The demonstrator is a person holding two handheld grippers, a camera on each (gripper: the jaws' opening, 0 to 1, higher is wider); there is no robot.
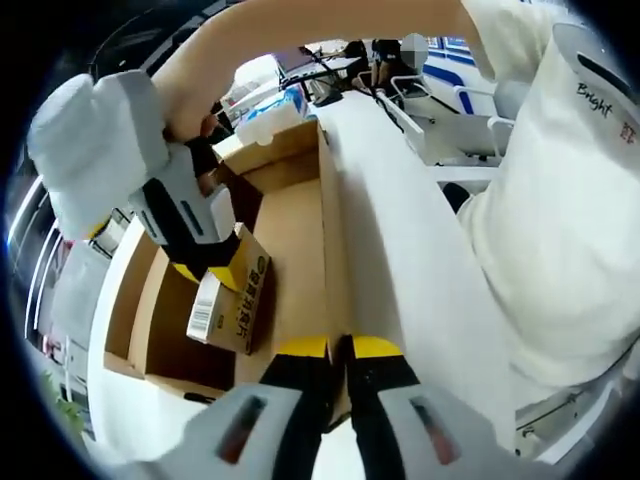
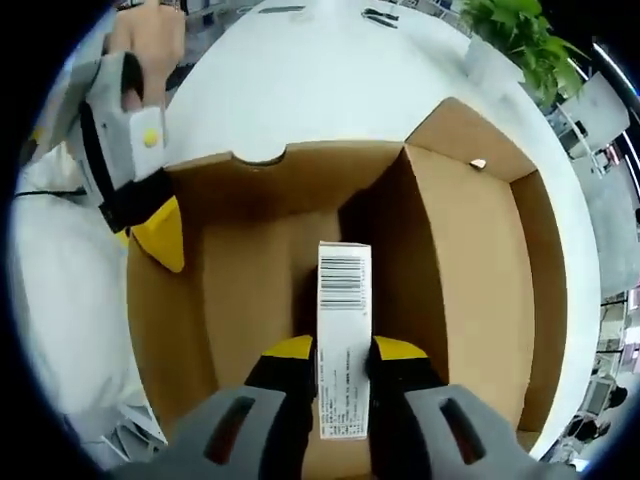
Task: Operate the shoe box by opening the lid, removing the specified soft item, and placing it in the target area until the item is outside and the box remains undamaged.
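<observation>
Lifting small white barcoded carton [image 2: 343, 340], clamped by right gripper [image 2: 343, 352], straight up; left gripper [image 1: 339, 350] pinching brown cardboard shoe box [image 2: 470, 240] wall steady.

Matt brown cardboard shoe box [image 2: 470, 260]; smooth white surface [image 2: 330, 80]; glossy printed carton [image 2: 343, 335]; plastic-looking right hand-held gripper [image 2: 335, 352], yellow tips.

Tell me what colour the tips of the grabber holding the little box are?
Yellow. The right gripper pinches the small box; it shows best in the right gripper view.
</observation>
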